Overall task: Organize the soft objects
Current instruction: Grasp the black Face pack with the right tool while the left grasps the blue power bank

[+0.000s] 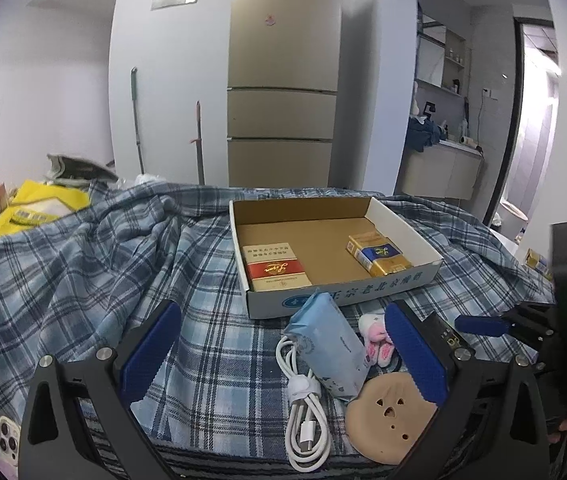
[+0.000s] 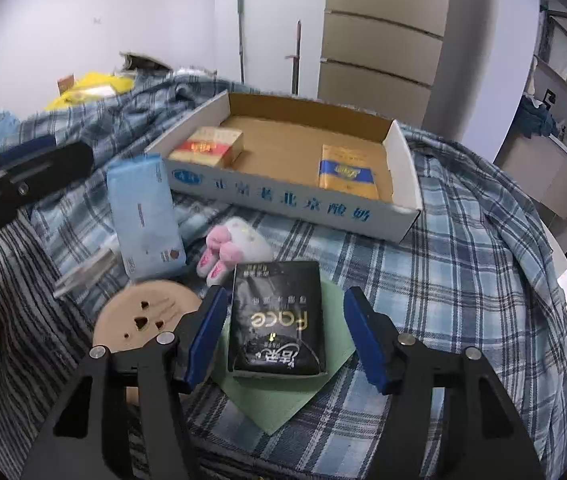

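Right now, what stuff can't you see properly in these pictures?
- Phone, left wrist view: cut off by the edge and the left gripper.
- Clear wrapper, right wrist view: too blurred to identify.
- Green sheet, right wrist view: mostly hidden under the black tissue pack.

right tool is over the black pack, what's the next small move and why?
Probably close the right tool on the black tissue pack. Its pads already flank the pack on both sides with visible gaps, so nothing is gripped. The pack lies on the green cloth, in front of the cardboard box, which has bare floor between two packets.
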